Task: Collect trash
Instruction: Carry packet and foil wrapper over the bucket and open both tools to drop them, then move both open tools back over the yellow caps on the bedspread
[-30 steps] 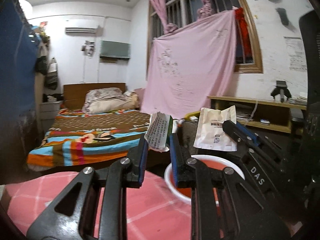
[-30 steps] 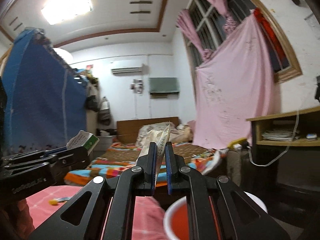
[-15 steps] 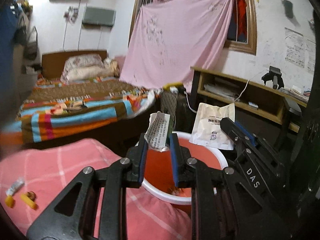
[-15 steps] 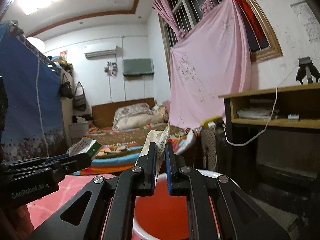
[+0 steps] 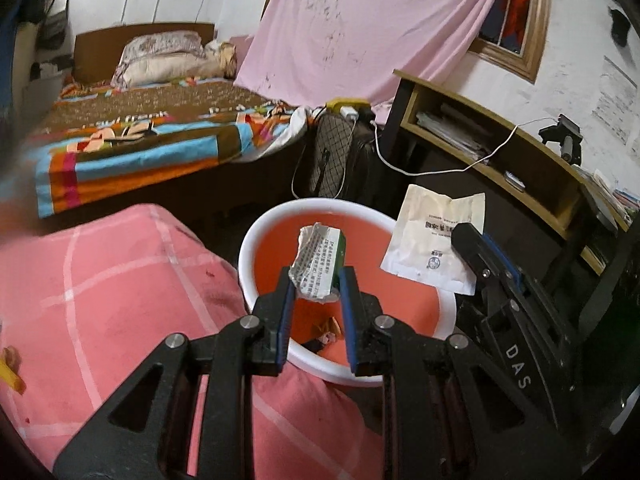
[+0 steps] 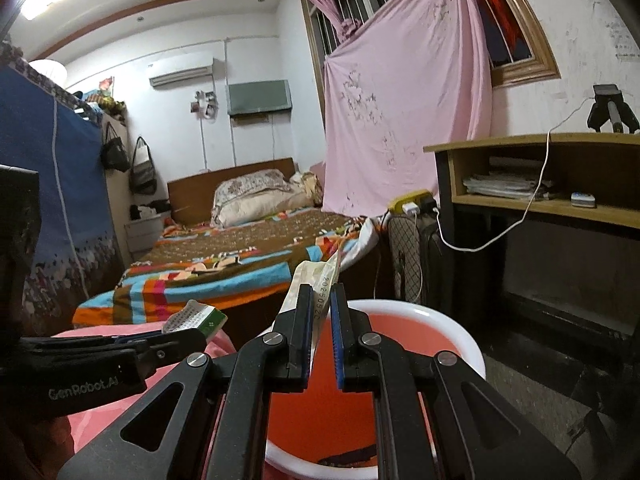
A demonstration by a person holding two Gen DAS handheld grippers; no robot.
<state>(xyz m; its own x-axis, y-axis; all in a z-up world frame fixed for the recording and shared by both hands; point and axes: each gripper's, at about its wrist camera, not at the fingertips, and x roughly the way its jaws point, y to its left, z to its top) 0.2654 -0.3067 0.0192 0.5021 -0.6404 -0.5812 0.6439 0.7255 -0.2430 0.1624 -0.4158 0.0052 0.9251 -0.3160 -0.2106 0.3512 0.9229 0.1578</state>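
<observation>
My left gripper (image 5: 317, 280) is shut on a crumpled printed carton with a green side (image 5: 318, 262), held over the orange basin with a white rim (image 5: 256, 236). It also shows in the right wrist view (image 6: 196, 318). My right gripper (image 6: 321, 296) stands over the same basin (image 6: 460, 330); its jaws have parted a little, and a flat white paper packet (image 6: 316, 280) still stands between them. That packet shows in the left wrist view (image 5: 434, 248) beside the basin's right side. Some scraps lie in the basin's bottom (image 5: 326, 328).
A pink checked cloth (image 5: 100, 280) covers the table left of the basin, with yellow scraps (image 5: 10, 372) at its left edge. A bed (image 5: 140, 128) stands behind. A wooden desk (image 5: 500, 148), a dark bag (image 5: 340, 160) and a white cable (image 6: 500, 232) are to the right.
Both grippers tilted down and moved over the basin, which now fills the lower view. The right gripper's jaws have spread slightly around the packet.
</observation>
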